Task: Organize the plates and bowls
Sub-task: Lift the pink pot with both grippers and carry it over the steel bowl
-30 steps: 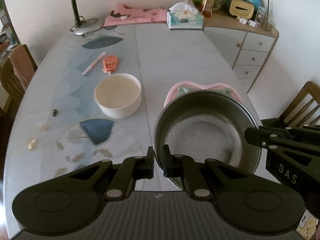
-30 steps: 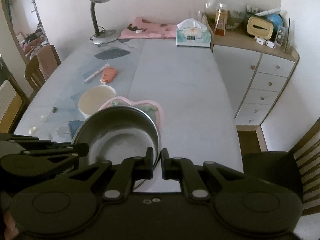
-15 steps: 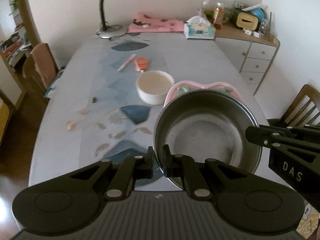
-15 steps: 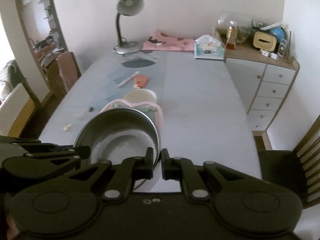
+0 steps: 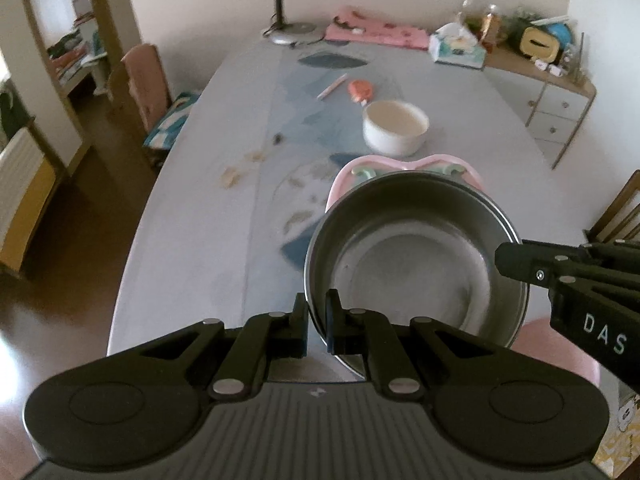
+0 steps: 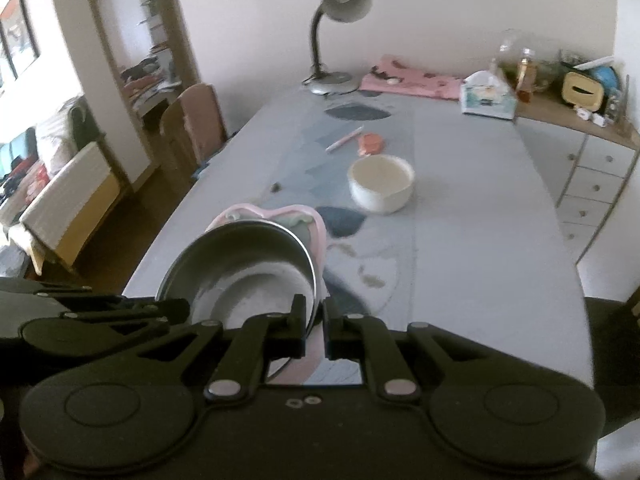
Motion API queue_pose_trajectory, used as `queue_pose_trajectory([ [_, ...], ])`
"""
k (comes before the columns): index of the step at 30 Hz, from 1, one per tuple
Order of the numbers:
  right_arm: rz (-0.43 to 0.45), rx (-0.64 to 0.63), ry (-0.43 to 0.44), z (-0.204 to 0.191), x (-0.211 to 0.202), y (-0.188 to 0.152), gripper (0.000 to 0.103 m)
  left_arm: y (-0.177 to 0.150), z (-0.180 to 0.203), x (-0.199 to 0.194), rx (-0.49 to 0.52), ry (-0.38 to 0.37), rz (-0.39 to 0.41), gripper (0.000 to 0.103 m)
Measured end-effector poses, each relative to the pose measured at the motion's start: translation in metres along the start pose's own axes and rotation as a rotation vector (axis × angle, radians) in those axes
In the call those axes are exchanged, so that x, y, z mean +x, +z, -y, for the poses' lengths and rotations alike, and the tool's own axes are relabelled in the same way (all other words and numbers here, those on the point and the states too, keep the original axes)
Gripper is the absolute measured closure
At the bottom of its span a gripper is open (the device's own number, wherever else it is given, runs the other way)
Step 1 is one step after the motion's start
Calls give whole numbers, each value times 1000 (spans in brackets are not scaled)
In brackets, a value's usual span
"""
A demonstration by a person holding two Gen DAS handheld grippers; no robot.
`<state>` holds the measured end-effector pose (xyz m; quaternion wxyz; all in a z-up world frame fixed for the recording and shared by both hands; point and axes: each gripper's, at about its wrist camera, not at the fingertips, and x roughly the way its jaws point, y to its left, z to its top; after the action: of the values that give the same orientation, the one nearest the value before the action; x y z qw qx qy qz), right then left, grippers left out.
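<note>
A steel bowl (image 5: 416, 264) (image 6: 248, 276) rests in a pink heart-shaped plate (image 5: 404, 162) (image 6: 280, 213), and both hang over the near end of the table (image 5: 224, 240). My left gripper (image 5: 317, 312) is shut on the bowl's near-left rim. My right gripper (image 6: 315, 316) is shut on the opposite rim, with pink showing just under its fingers. Each gripper shows in the other's view, the right gripper (image 5: 516, 260) at the right edge and the left gripper (image 6: 176, 308) at the lower left. A white ceramic bowl (image 5: 395, 126) (image 6: 381, 184) stands alone farther up the table.
A pen (image 5: 332, 86), an orange item (image 5: 360, 90), a desk lamp (image 5: 288, 32), a pink cloth (image 5: 376, 34) and a tissue box (image 5: 458, 50) lie toward the far end. A chair (image 5: 144, 80) stands at the left, a drawer unit (image 5: 560, 112) and another chair (image 5: 624, 216) at the right.
Both grippers have carried the steel bowl and pink plate back toward the near end and leftward. The white bowl stayed put and now lies farther off.
</note>
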<state>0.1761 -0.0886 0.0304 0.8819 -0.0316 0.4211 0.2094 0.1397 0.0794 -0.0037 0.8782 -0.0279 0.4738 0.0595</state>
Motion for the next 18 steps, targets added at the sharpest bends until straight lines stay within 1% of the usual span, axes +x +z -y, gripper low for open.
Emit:
queue_pose_trajectory([
  [10, -89, -49, 69, -52, 23, -42, 95, -56, -45, 5, -33, 45, -64, 96],
  [14, -131, -52, 97, -64, 32, -59, 95, -74, -53, 6, -22, 68, -72, 96],
  [18, -164, -65, 108, -77, 41, -78, 95, -86, -61, 16, -33, 84, -107, 96],
])
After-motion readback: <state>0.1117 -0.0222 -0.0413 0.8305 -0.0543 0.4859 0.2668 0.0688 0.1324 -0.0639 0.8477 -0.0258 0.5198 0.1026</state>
